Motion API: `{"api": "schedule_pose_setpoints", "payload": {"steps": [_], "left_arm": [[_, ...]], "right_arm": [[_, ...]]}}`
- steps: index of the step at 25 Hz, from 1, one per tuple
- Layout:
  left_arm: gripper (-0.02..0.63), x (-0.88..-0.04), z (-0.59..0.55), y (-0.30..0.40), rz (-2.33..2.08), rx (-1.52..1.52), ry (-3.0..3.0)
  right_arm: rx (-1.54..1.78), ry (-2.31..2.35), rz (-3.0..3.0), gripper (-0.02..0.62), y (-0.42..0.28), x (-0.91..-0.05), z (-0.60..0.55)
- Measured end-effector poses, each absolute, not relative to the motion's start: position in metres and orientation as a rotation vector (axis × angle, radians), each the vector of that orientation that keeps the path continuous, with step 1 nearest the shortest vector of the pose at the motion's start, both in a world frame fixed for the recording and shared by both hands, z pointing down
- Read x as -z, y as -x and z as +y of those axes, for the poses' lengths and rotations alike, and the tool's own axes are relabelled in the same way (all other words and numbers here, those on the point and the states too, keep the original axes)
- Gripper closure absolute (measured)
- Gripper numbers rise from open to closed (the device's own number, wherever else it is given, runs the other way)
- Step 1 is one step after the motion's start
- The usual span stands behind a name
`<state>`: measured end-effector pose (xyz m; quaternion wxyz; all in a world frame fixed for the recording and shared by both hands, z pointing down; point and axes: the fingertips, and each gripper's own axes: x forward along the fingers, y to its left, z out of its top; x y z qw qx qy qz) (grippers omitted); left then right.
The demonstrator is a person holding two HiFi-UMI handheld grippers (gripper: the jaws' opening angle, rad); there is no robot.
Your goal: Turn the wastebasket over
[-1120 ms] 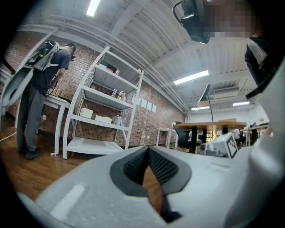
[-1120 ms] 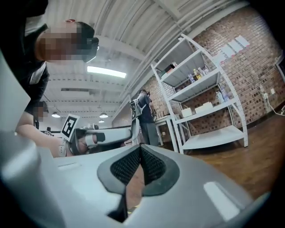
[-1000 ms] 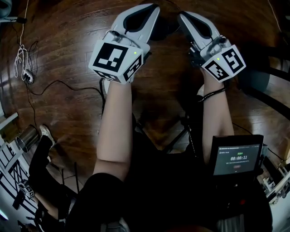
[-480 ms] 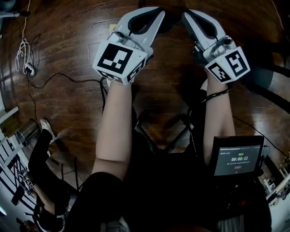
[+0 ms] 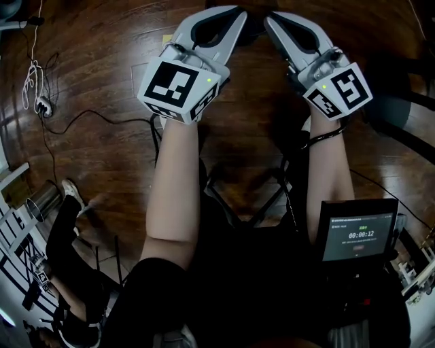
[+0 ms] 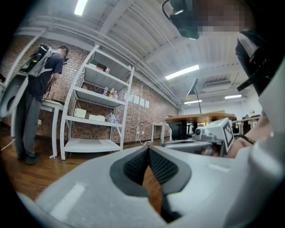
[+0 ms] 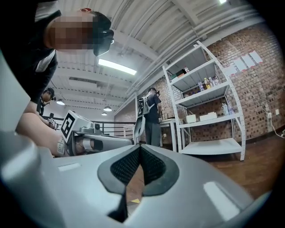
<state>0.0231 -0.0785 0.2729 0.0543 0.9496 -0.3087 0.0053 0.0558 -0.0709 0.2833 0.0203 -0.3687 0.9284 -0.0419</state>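
Note:
No wastebasket shows in any view. In the head view my left gripper (image 5: 234,15) and right gripper (image 5: 270,20) are held out side by side over the dark wooden floor (image 5: 102,61), pointing away from me. Each has its jaws closed tip to tip with nothing between them. The left gripper view confirms this: the black pads (image 6: 133,167) meet at the tips and only floor shows through the gap behind them. In the right gripper view the pads (image 7: 153,167) meet in the same way.
A white shelving rack (image 6: 95,111) stands against a brick wall, and a person with a backpack (image 6: 38,84) stands beside it. Cables and a power strip (image 5: 41,105) lie at the left, with a metal cup (image 5: 42,200) nearer. A timer screen (image 5: 359,231) sits at my right hip.
Both grippers have shifted a little over the floor, still side by side and shut. The timer has counted on.

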Motion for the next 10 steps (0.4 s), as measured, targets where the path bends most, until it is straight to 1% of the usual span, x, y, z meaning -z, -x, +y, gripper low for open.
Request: {"api": "schedule_pose_setpoints", "payload": {"steps": [10], "left_arm": [[0.604, -0.2746, -0.0741, -0.0309, -0.9, -0.04, -2.893]], "right_arm": [[0.158, 1.139, 2.856, 0.586, -0.0565, -0.2809, -0.0714]]}}
